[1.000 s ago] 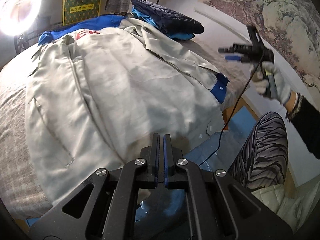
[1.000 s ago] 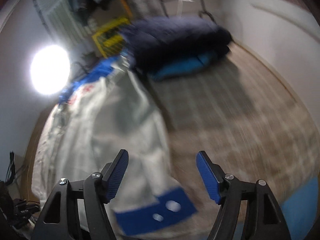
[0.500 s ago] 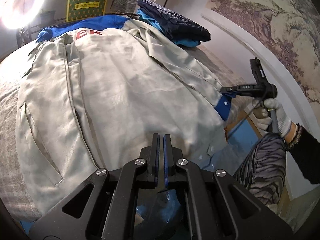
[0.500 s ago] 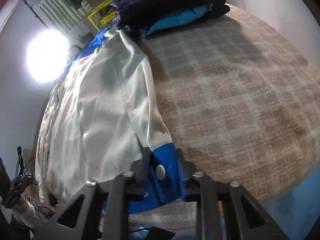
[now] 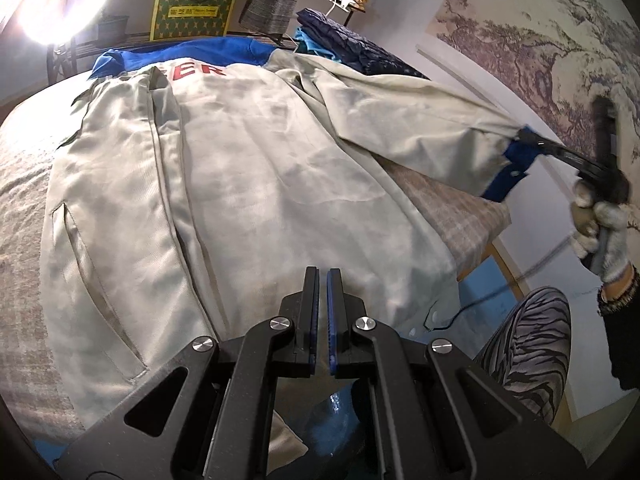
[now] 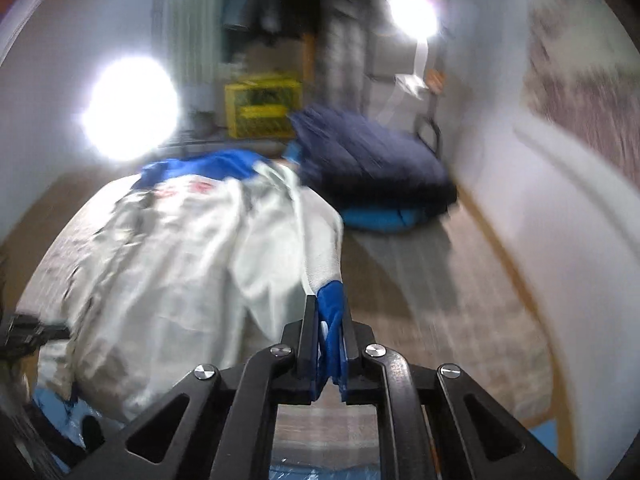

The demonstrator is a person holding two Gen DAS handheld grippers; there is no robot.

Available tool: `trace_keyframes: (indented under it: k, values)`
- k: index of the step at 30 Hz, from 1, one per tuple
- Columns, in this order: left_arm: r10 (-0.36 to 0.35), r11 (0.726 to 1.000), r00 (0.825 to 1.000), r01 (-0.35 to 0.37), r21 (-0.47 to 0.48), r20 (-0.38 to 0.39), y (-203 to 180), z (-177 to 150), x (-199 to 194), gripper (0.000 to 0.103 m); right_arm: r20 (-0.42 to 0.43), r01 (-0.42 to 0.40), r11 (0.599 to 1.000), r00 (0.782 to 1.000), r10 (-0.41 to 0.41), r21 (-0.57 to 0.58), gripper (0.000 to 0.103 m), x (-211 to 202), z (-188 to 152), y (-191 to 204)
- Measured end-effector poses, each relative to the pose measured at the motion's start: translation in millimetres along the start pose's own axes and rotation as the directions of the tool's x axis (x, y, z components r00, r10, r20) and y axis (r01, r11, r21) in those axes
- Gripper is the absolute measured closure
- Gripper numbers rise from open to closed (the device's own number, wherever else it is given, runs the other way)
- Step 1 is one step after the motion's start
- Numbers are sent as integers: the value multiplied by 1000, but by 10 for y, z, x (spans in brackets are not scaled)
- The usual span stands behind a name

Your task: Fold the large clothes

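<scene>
A pale grey jacket (image 5: 260, 168) with a blue yoke and red letters lies spread on the plaid-covered bed (image 5: 24, 184). My left gripper (image 5: 323, 278) hovers over the jacket's near hem; it is shut, and nothing shows between its pads. At the right, my right gripper (image 5: 528, 140), in a gloved hand (image 5: 600, 220), holds the sleeve (image 5: 420, 120) up off the bed by its blue cuff (image 5: 508, 172). In the blurred right wrist view, the right gripper's (image 6: 326, 308) jaws are closing tight on the cuff (image 6: 332, 300), and the jacket (image 6: 180, 248) trails to the left.
A folded navy quilted garment (image 5: 360, 48) lies on a light-blue one at the bed's far right corner. Behind the bed stand a bright ring light (image 5: 60, 0) and a yellow box (image 5: 194, 10). A painted wall (image 5: 540, 40) runs along the right. The person's striped trouser leg (image 5: 524, 340) is near the bed's edge.
The right gripper came down open over the blue cuff, closed on it and lifted the sleeve off the bed. The left gripper stayed shut and drifted slightly over the hem.
</scene>
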State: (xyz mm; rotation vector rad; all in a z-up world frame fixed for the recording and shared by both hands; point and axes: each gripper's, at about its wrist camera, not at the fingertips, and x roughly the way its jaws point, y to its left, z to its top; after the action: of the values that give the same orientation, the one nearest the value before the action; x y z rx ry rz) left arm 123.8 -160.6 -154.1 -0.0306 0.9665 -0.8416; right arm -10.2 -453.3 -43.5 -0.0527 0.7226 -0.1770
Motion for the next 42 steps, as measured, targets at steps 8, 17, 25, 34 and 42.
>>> trace_keyframes:
  k: [8, 17, 25, 34, 42]
  values:
    - [-21, 998, 999, 23, -59, 33, 119, 62, -80, 102, -72, -208, 909, 978, 195, -363, 98, -36, -273, 1406]
    - [-100, 973, 994, 105, -204, 33, 326, 101, -22, 102, -273, -350, 785, 932, 238, -512, 96, 433, -892, 2112]
    - [-184, 946, 983, 175, -273, -8, 279, 80, 188, 70, -330, -522, 751, 849, 412, -404, 50, 356, -932, 1905]
    - [-214, 947, 967, 171, -271, -141, -15, -56, 557, 60, -227, -568, 820, 791, 568, 71, 45, 852, -428, 753]
    - [-215, 947, 963, 166, -274, -160, -49, -56, 730, 98, -166, -498, 745, 771, 614, 443, 51, 2122, -115, 266]
